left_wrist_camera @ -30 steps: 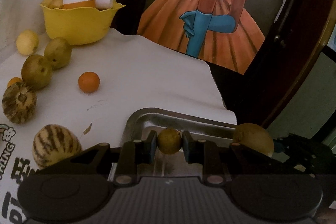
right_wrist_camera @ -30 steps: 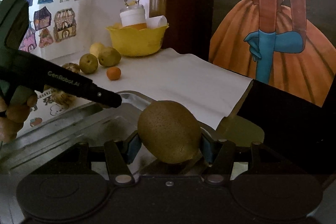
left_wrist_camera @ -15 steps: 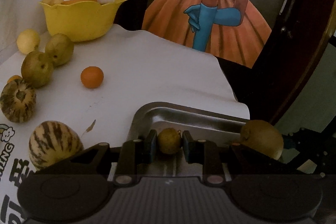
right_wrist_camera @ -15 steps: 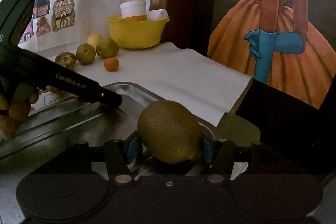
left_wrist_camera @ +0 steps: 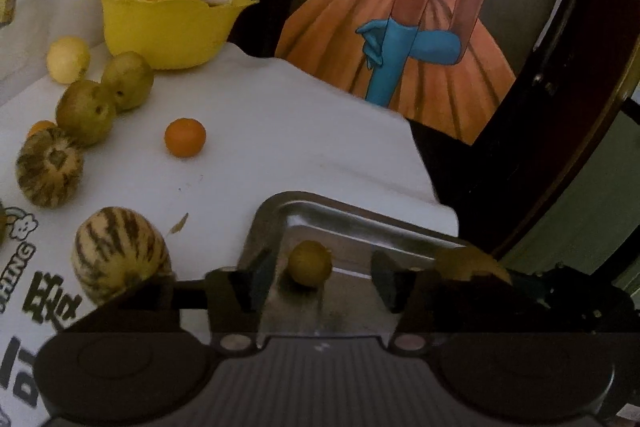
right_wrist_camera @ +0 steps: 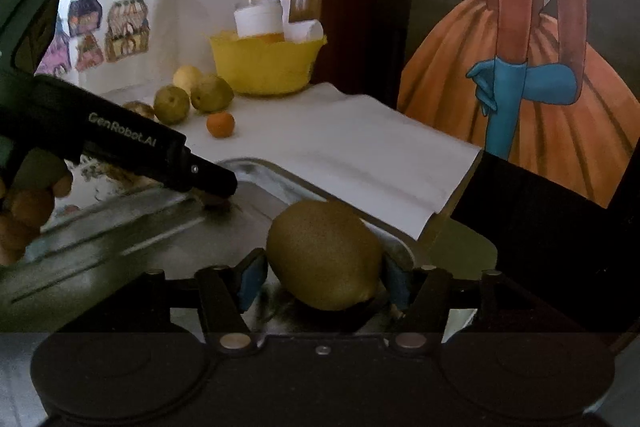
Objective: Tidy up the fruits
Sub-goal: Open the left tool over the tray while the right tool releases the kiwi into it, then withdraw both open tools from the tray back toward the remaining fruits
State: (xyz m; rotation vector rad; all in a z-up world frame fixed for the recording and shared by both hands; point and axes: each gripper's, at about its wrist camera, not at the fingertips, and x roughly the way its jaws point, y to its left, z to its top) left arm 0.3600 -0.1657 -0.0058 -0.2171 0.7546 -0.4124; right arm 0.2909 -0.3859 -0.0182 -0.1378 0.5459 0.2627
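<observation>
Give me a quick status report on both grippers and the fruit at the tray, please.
Left gripper just opened, small fruit loose in the metal tray. Right gripper just easing open around the large green fruit over the tray. Nothing blocking.

White-covered table (left_wrist_camera: pixel 280 131); orange-gowned figure painting (right_wrist_camera: pixel 532 75) behind; cartoon posters (right_wrist_camera: pixel 116 23) on the dim wall.

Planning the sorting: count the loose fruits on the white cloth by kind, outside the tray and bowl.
Striped melons: 2
Green pears: 2
Oranges: 2, one half hidden
Yellow fruit: 1
Total: 7
</observation>
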